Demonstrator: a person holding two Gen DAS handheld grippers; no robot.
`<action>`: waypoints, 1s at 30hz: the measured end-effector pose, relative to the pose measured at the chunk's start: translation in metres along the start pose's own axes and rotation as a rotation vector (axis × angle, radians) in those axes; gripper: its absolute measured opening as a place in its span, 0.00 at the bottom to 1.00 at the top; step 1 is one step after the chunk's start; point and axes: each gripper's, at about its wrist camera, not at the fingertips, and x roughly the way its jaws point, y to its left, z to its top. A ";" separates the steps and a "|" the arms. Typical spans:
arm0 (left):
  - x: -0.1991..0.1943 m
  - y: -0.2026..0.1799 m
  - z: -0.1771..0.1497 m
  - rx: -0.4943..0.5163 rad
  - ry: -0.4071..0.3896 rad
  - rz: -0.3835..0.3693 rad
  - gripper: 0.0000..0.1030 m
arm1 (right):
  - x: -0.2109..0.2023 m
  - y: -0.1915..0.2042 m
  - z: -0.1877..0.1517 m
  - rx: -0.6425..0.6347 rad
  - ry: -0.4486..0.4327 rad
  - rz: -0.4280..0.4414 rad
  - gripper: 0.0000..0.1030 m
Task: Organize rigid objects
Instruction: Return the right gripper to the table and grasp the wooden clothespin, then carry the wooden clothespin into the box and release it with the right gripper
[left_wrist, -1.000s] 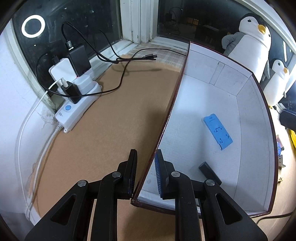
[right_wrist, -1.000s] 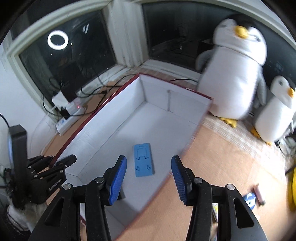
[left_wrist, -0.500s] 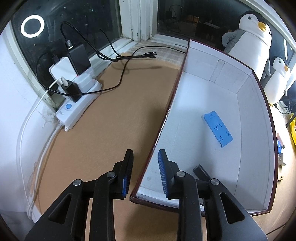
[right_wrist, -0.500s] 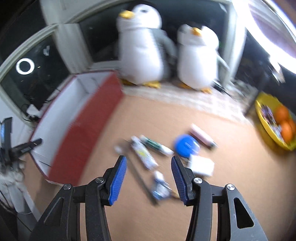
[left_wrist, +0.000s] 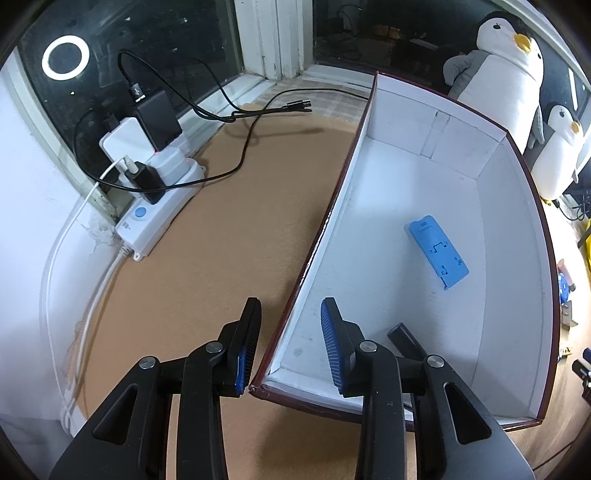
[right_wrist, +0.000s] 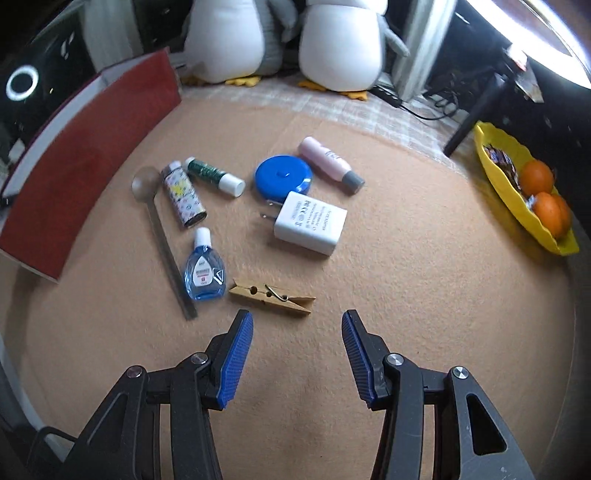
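Note:
My left gripper (left_wrist: 290, 345) is open, its jaws astride the near left wall of the red box (left_wrist: 332, 206), not touching it. Inside the box lie a blue flat holder (left_wrist: 437, 256) and a black bar (left_wrist: 404, 339). My right gripper (right_wrist: 297, 356) is open and empty above the tan mat, just short of a wooden clothespin (right_wrist: 271, 295). Beyond it lie a blue eye-drop bottle (right_wrist: 204, 271), a ruler-like spoon (right_wrist: 162, 232), a patterned lighter (right_wrist: 183, 199), a green tube (right_wrist: 214, 176), a blue tape measure (right_wrist: 283, 179), a white charger (right_wrist: 310, 222) and a pink tube (right_wrist: 330, 164).
A power strip with chargers and cables (left_wrist: 155, 199) sits by the window at the left. Two plush penguins (right_wrist: 284, 37) stand behind the items. A yellow bowl of oranges (right_wrist: 524, 188) is at the right. The box's red outer wall (right_wrist: 88, 158) is left of the items.
My right gripper has swung from over the box to the right, over the loose items on the mat. My left gripper's jaws have opened wider around the box wall.

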 end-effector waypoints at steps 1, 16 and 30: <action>0.000 0.000 0.000 -0.002 0.000 0.003 0.31 | 0.002 0.003 0.000 -0.027 0.002 0.001 0.45; -0.001 0.003 0.000 -0.033 0.003 0.033 0.31 | 0.041 0.026 0.025 -0.348 0.102 0.057 0.32; -0.003 0.004 -0.002 -0.040 -0.002 0.031 0.31 | 0.034 0.016 0.012 -0.209 0.091 0.145 0.11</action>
